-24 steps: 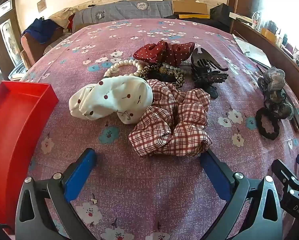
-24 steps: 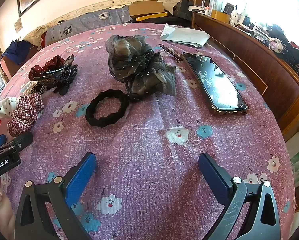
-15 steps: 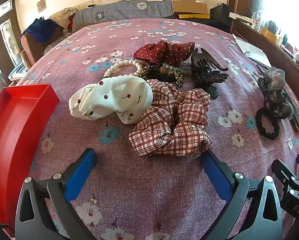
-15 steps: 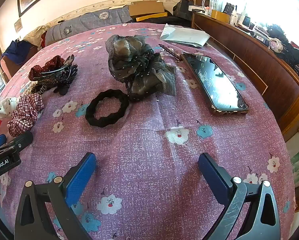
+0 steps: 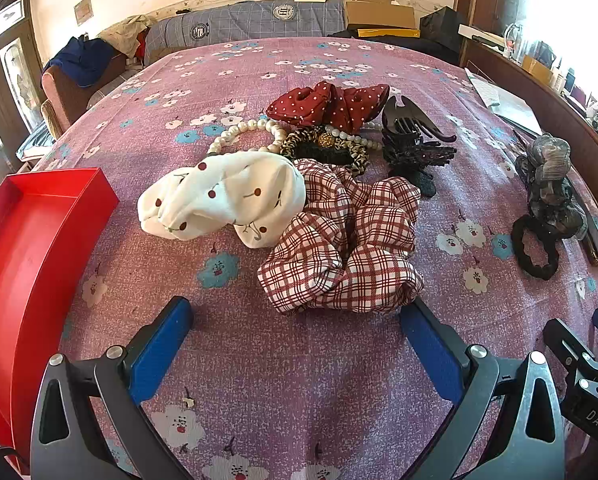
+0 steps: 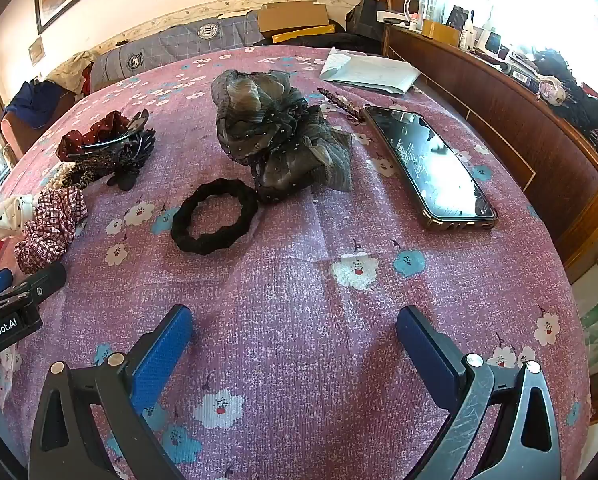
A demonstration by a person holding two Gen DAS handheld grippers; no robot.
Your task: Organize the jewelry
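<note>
Hair accessories lie on a pink flowered cloth. My left gripper [image 5: 297, 320] is open, just short of a red plaid scrunchie [image 5: 343, 248]. Beside that lies a white cherry-print scrunchie [image 5: 223, 198], and behind them a pearl bracelet [image 5: 243, 136], a leopard-print tie [image 5: 327, 148], a red dotted scrunchie [image 5: 327, 104] and a black claw clip [image 5: 415, 140]. An empty red tray [image 5: 31, 248] sits at the left. My right gripper [image 6: 295, 328] is open over bare cloth, with a black hair tie [image 6: 215, 216] and a grey gauze bow [image 6: 275, 136] ahead of it.
A phone [image 6: 427, 164] lies right of the grey bow, with a thin beaded clip [image 6: 341, 104] and white papers [image 6: 369, 70] behind it. A wooden ledge [image 6: 519, 120] runs along the right. Pillows and boxes stand at the far edge.
In the left wrist view the red tray has shifted slightly right and up. The right wrist view is the same.
</note>
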